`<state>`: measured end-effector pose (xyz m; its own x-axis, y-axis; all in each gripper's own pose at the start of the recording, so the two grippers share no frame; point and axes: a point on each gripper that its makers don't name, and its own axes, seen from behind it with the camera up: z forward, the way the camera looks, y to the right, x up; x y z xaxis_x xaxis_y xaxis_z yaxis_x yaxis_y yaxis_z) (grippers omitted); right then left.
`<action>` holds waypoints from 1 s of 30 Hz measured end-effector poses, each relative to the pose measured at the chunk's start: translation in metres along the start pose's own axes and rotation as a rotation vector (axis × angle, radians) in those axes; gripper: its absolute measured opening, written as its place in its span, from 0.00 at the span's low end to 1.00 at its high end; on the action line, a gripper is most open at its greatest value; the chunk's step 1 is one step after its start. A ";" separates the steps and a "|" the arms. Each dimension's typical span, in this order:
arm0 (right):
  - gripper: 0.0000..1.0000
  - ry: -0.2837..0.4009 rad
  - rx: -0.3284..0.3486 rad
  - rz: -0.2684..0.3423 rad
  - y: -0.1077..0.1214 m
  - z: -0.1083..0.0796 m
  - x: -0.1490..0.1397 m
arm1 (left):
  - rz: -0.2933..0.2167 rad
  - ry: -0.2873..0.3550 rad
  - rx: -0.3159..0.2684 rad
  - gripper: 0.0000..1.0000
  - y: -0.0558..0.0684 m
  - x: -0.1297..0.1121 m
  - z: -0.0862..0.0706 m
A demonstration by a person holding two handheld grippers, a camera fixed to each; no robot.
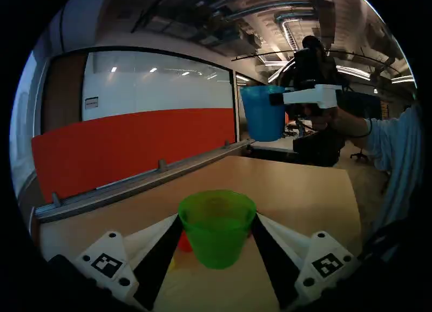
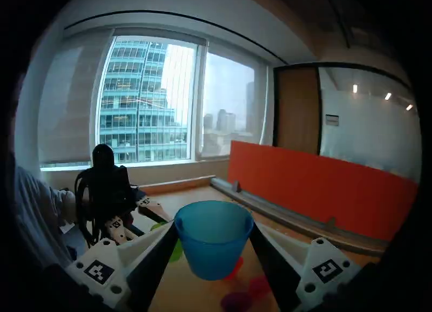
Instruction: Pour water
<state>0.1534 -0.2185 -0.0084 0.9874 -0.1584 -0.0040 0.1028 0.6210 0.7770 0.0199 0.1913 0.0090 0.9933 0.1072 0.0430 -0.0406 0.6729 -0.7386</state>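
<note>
My left gripper (image 1: pixel 217 220) is shut on a translucent green cup (image 1: pixel 217 231), held upright just above the wooden table (image 1: pixel 302 193). In the left gripper view, a blue cup (image 1: pixel 263 112) hangs upright, high and beyond the green one, clamped by my right gripper (image 1: pixel 276 99) in a person's hand (image 1: pixel 329 117). In the right gripper view, that blue cup (image 2: pixel 213 236) sits between my right gripper's (image 2: pixel 213 228) fingers. My left gripper (image 2: pixel 141 217) is low on the left there, with a sliver of green cup (image 2: pixel 175 251). I cannot tell whether either cup holds water.
An orange partition (image 1: pixel 124 144) with a metal rail (image 1: pixel 162 174) runs along the table's far side. Red (image 1: pixel 185 242) and yellow bits lie under the green cup. Pink and purple cups (image 2: pixel 236 300) sit on the table below the blue cup. Windows (image 2: pixel 146 101) stand behind.
</note>
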 end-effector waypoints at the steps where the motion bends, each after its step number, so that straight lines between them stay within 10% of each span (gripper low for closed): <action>1: 0.92 -0.008 0.005 0.000 -0.001 -0.001 -0.004 | -0.003 -0.007 -0.002 0.86 0.000 -0.003 0.000; 30: 0.92 -0.246 0.082 -0.028 -0.021 0.000 -0.125 | 0.037 -0.248 -0.053 0.86 0.007 -0.078 0.005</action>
<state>0.0278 -0.2120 -0.0237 0.9243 -0.3626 0.1187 0.1100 0.5513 0.8270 -0.0587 0.1914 0.0044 0.9342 0.3113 0.1741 -0.0641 0.6267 -0.7766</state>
